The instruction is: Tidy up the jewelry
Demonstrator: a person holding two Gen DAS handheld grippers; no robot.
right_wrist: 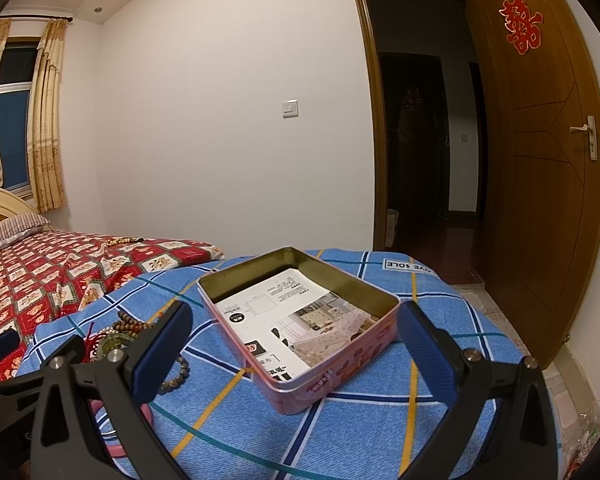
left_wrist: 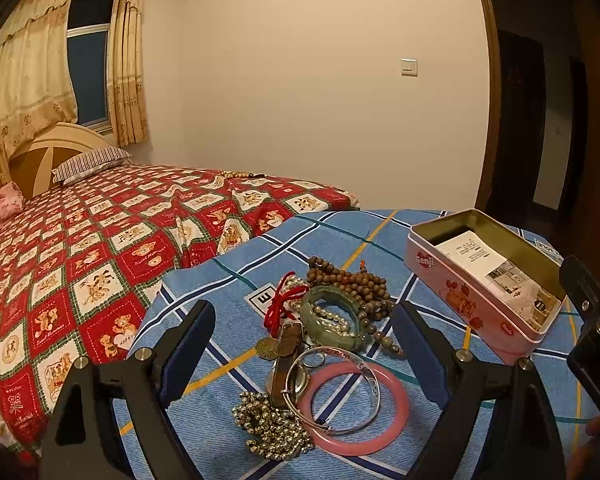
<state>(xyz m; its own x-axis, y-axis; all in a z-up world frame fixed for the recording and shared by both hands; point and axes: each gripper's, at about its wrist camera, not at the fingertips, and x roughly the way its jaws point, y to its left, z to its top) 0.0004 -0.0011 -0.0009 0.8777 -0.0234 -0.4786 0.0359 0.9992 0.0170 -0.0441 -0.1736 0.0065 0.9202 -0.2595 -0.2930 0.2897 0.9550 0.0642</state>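
A heap of jewelry is seen on the blue checked cloth (left_wrist: 228, 264), with nothing yet lifted from it. The left gripper (left_wrist: 304, 328) is held over the heap with its jaws spread wide and nothing between them; the pile lies in the gap below. The right gripper (right_wrist: 296, 328) is likewise wide open and empty, and the pink tin (right_wrist: 300, 312) is framed between its fingers.

In the heap, a pink bangle (left_wrist: 358, 408) lies nearest, with a silver bangle (left_wrist: 332, 390) resting across it. A cluster of metallic beads (left_wrist: 274, 426) sits just to the left of these. Farther off, a green jade bangle (left_wrist: 332, 318) is tangled with a pearl strand (left_wrist: 334, 320), a red cord (left_wrist: 282, 304) and a string of wooden beads (left_wrist: 352, 284). A strap and a round case, possibly a watch (left_wrist: 290, 360), lie in the middle, though this cannot be told with certainty.

The tin stands to the right of the heap, lid off, with a printed leaflet (right_wrist: 284, 324) lying inside and no jewelry visible in it.

The task is judged to be at its start: the first pick has not been made. The next move calls for one piece to be singled out, and the pink bangle appears the least entangled, though the silver one overlaps it. The left jaws would need to be lowered astride its rim and closed firmly, then carried right to the tin. The tangled far pieces are likely to drag neighbours along.
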